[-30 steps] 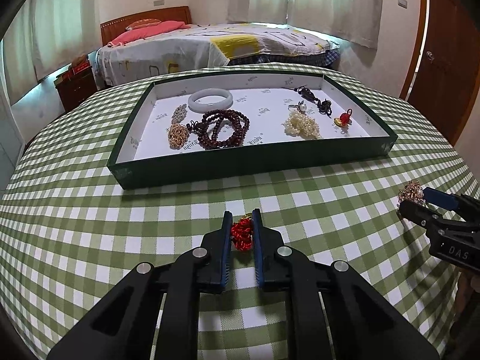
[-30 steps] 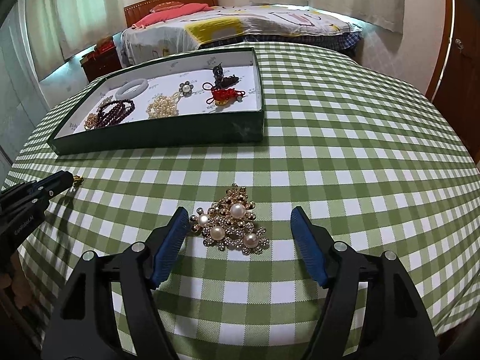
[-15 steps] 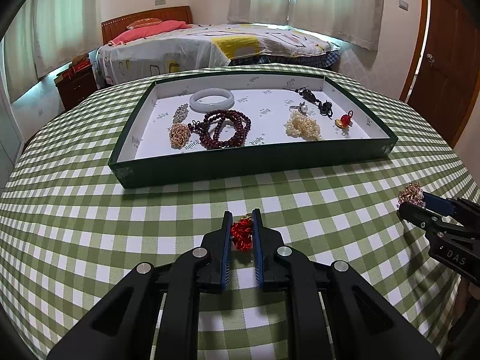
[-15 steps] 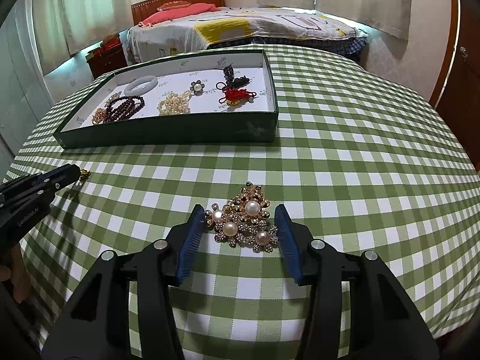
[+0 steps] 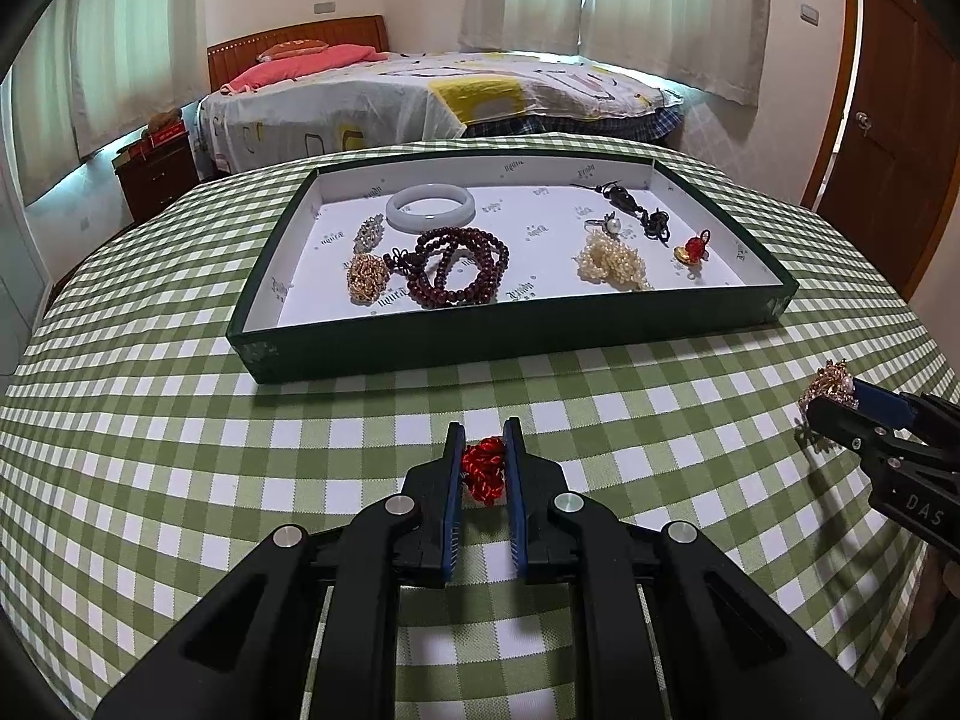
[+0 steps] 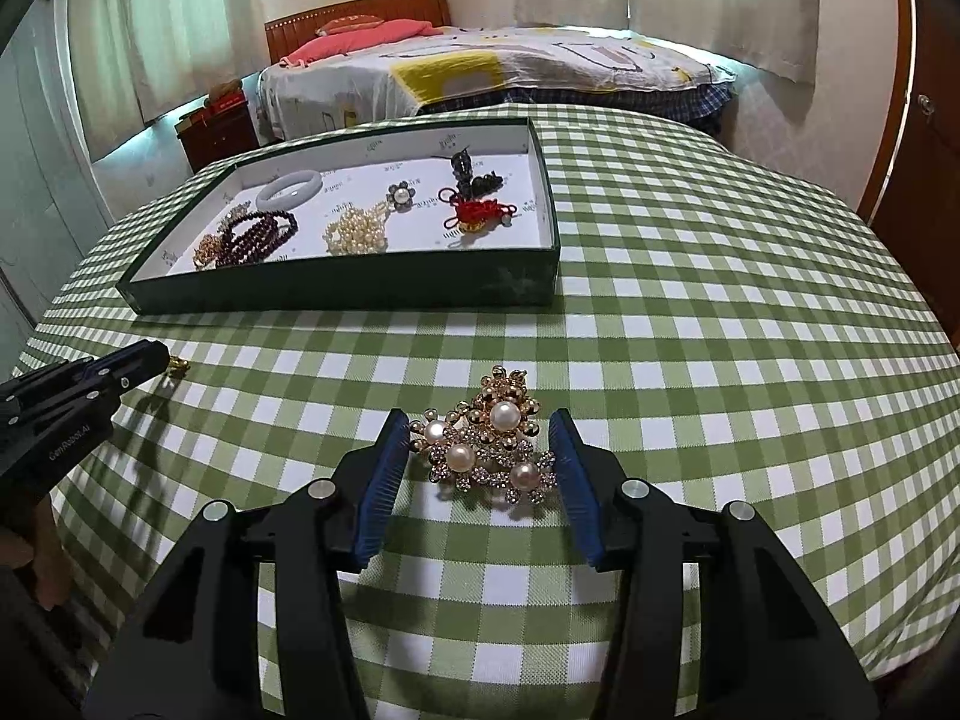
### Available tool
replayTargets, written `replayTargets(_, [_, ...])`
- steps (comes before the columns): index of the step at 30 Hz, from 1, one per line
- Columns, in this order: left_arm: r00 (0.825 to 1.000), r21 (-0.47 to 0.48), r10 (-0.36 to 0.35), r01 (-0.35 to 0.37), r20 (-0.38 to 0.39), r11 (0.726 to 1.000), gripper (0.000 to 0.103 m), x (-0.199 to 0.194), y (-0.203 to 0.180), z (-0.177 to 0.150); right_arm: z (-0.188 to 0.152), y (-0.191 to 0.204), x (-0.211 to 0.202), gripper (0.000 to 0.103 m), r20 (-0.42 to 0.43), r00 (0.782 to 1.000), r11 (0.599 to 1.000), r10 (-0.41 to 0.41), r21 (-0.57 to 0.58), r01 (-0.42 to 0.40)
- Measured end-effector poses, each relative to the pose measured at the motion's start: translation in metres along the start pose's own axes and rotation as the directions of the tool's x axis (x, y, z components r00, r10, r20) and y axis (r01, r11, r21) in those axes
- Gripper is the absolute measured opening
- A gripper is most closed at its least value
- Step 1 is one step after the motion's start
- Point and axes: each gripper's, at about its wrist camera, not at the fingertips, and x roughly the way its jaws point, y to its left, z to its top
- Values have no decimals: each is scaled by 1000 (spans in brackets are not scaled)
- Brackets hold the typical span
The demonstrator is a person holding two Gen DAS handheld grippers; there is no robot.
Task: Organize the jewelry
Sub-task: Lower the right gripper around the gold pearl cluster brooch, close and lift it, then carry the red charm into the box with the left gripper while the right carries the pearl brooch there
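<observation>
Black tongs [image 6: 480, 450], blue ribbed pads [image 6: 384, 480]

Can't see much of the red knot [image 5: 485, 468] from my left cam, since my left tongs [image 5: 483, 461] cover both its sides and only the middle strip shows. From the right cam it's just a gold speck [image 6: 177, 365] poking out past the tong tips, the rest hidden. The pearl brooch [image 5: 831, 387] is half blocked by my right tongs [image 6: 480, 450] in the left view, so whether the pads actually touch it, can't tell. The print on the tray [image 5: 540, 333] liner is too small to read. The dark piece [image 5: 636, 210] at the back is a blurry tangle. The worktop [image 6: 720, 360] gets cut off by both frames' edges.
</observation>
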Motion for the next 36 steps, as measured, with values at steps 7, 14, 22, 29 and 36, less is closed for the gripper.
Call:
replayTargets(7, [1000,-1,4,-4,10,1000,14,-4,0,2,4,3,-5,47,20,1000,1000,3,-1,-3])
replayTargets(14, [1000,0,9,-9,22,1000,14,-8,1,3,8,6,-10,47,36,999,1000,7,-6,-7])
replayTargets(22, [999,-2,14,-14,47,1000,13,-18,2,7,15,11,-21,47,68,998,1000,15,-16,-14])
replayTargets(29, [997,-17,20,-18,69,1000,13,-28,8,9,21,17,-29,47,89,996,999,29,-26,-27])
replayTargets(36, [994,-35,22,-19,103,999,13,-40,14,18,32,26,-37,47,120,991,998,56,-39,-51])
